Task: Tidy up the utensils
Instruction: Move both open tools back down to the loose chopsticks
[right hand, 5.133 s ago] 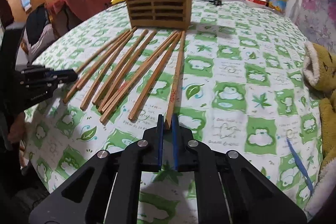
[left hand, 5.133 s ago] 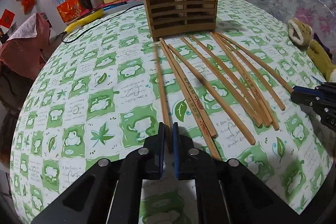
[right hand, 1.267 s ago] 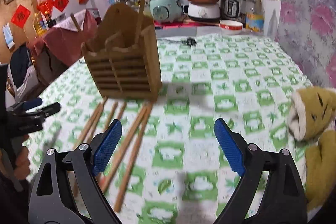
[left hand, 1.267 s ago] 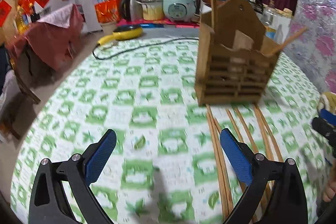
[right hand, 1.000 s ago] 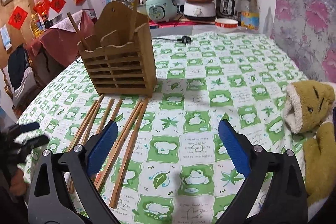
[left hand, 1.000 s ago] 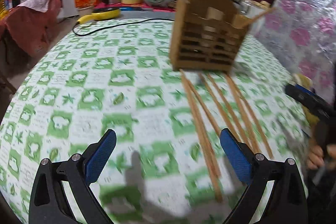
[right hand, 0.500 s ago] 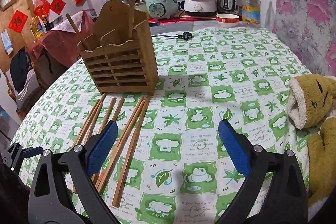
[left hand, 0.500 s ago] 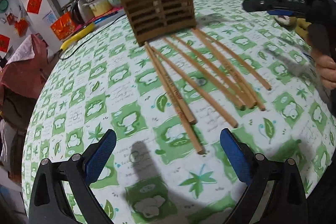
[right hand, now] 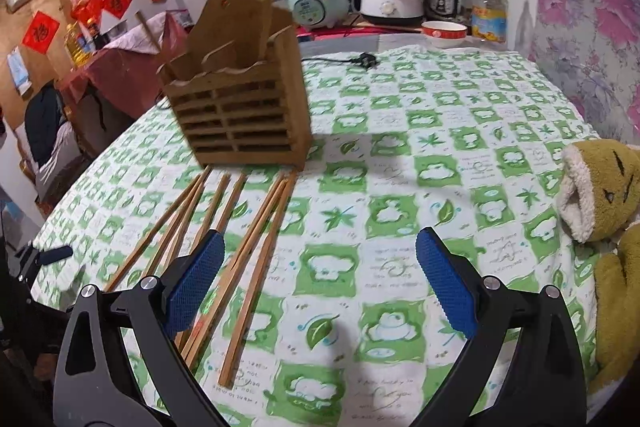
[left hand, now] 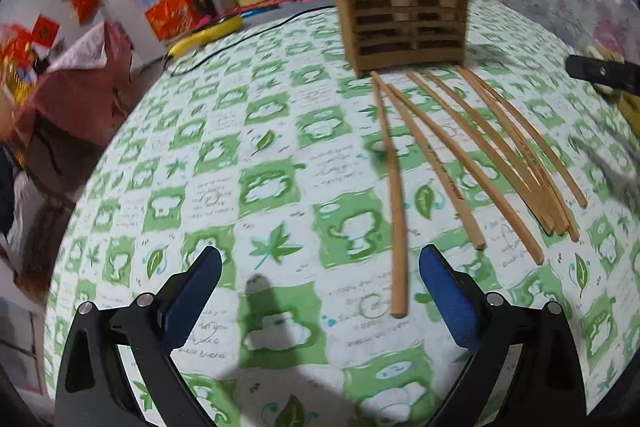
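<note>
Now, table (left hand: 280,187) in green-check cloth | wooden holder (left hand: 404,7) upright at far side, chopsticks (left hand: 472,155) fanned flat before it | only right view shows plush toy (right hand: 600,195) at table's edge | left gripper (left hand: 320,291) wide open, empty, nearest stick between its jaws | right gripper (right hand: 320,283) wide open, empty

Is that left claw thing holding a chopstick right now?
No, the left gripper is wide open and empty; the nearest chopstick lies on the table between its fingers.
</note>
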`<state>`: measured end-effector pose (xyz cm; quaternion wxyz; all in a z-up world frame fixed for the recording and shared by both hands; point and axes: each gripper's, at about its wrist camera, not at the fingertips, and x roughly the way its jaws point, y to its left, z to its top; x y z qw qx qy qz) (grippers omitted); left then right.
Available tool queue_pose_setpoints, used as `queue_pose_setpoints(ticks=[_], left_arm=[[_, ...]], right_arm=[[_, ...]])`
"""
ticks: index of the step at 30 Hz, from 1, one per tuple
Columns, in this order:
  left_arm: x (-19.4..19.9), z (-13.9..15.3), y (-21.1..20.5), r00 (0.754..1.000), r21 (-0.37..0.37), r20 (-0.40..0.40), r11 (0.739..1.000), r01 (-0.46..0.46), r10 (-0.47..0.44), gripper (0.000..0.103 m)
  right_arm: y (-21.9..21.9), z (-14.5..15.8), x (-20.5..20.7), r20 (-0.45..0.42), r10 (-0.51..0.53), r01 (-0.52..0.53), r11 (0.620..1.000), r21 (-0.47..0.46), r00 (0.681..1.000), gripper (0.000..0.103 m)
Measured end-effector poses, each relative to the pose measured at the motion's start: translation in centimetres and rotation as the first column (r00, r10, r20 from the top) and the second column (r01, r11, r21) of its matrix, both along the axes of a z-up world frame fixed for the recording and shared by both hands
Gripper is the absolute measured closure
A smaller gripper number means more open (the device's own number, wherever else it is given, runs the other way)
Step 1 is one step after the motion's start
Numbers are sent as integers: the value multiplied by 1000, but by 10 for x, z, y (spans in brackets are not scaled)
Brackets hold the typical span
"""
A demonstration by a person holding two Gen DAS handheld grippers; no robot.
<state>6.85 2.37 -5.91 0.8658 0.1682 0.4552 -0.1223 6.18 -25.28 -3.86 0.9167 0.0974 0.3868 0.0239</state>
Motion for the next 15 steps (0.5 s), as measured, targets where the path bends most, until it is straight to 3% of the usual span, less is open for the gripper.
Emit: queue_pose_setpoints(ticks=[4, 13, 15], left_arm=[[-5, -3, -12, 999, 64, 32, 997, 31, -33, 6], [5, -7, -3, 999, 5, -39, 1000, 7, -6, 6], [5, -7, -3, 999, 8, -37, 1000, 7, -7, 6]], right_arm=[[14, -4, -10, -12, 64, -64, 998, -18, 998, 10], [54, -26, -46, -89, 224, -234, 965, -121, 971, 10], [60, -28, -51, -106, 247, -260, 955, -143, 963, 16]])
